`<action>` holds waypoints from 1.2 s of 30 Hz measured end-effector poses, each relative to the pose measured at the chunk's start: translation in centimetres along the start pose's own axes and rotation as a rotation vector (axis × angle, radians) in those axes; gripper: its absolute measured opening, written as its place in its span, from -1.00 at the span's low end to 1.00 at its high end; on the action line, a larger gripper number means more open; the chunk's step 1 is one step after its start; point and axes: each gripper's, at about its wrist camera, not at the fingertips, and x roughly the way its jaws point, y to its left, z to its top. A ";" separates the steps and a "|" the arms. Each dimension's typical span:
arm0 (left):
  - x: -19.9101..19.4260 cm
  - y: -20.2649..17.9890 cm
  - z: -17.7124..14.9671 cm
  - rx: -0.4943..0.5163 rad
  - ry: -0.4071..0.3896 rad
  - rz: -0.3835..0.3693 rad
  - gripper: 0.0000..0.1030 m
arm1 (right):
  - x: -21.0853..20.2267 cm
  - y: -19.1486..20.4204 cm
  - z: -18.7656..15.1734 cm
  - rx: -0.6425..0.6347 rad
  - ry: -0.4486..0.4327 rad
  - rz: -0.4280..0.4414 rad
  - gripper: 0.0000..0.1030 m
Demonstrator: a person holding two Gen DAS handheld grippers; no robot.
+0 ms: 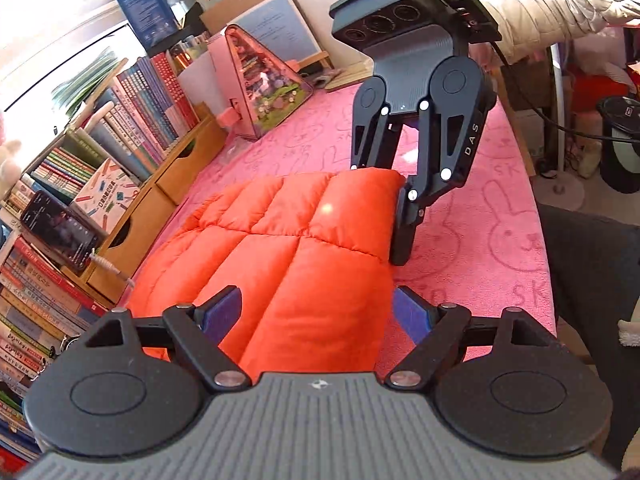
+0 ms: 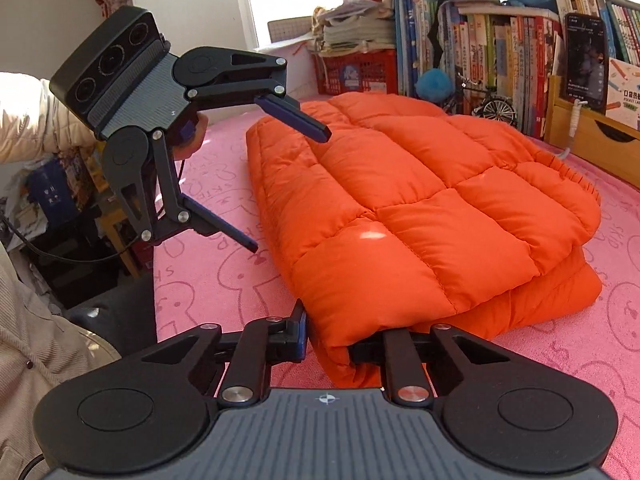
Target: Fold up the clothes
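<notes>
Garment: an orange quilted puffer jacket [image 2: 420, 208] lay folded in layers on the pink rabbit-print cover [image 2: 600, 344] of the counter, near the centre of the surface.
Left claw: the left claw [image 2: 294, 190] was released, its two fingers spread wide at the jacket's 9 o'clock edge in the right wrist view; one finger reached over the top panel, the other pointed low beside the edge. Whether either touched the fabric could not be told.
Left claw, own view: blue pads [image 1: 222, 310] stood either side of the jacket's near end, apart from each other.
Right claw: the right claw [image 2: 344, 344] was grasping the jacket's near corner at 6 o'clock; the fabric sat between the fingers, one finger hidden under the fold.
Right claw, left wrist view: it [image 1: 382, 200] stood at the jacket's far corner, about 1 o'clock.
Person: a pale padded sleeve [image 1: 552, 8] led to the right claw.
Surroundings: books [image 1: 152, 92] lined the counter's edge; a phone [image 2: 586, 62] leaned against them.
</notes>
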 end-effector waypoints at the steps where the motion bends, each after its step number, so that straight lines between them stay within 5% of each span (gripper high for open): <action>1: 0.7 -0.1 -0.1 0.007 0.018 -0.002 0.61 | 0.0 0.0 -0.1 0.005 0.004 0.001 -0.64; 4: 3.4 0.1 -1.0 0.004 0.115 -0.011 0.46 | -0.1 0.2 -0.4 0.015 0.011 0.004 -0.64; 8: 3.2 0.6 -1.7 -0.044 0.116 0.004 0.45 | -0.3 0.2 -0.9 0.039 0.012 -0.013 -0.64; 11: -0.1 1.9 -2.2 -0.170 0.037 0.066 0.46 | -0.6 -0.1 -1.6 0.082 -0.001 -0.029 -0.63; 13: -2.8 3.4 -3.0 -0.307 -0.027 0.168 0.55 | -0.9 -0.3 -2.2 0.115 -0.018 -0.041 -0.62; 16: -4.8 5.7 -4.5 -0.526 -0.018 0.370 0.54 | -1.0 -0.1 -2.5 0.150 -0.035 -0.059 -0.61; 24: -7.6 5.9 -9.3 -0.756 0.022 0.649 0.55 | -0.7 0.2 -2.8 0.195 -0.032 -0.097 -0.61; 28: -12.8 9.4 -14.5 -0.967 -0.087 0.551 0.71 | -0.7 0.4 -2.6 0.198 -0.009 -0.117 -0.61; 31: -15.0 11.9 -18.9 -1.065 -0.079 0.388 0.71 | -0.4 0.5 -2.3 0.208 0.009 -0.132 -0.61; 36: -14.8 12.7 -24.0 -1.147 -0.065 0.317 0.71 | -0.1 0.6 -1.8 0.224 0.039 -0.159 -0.61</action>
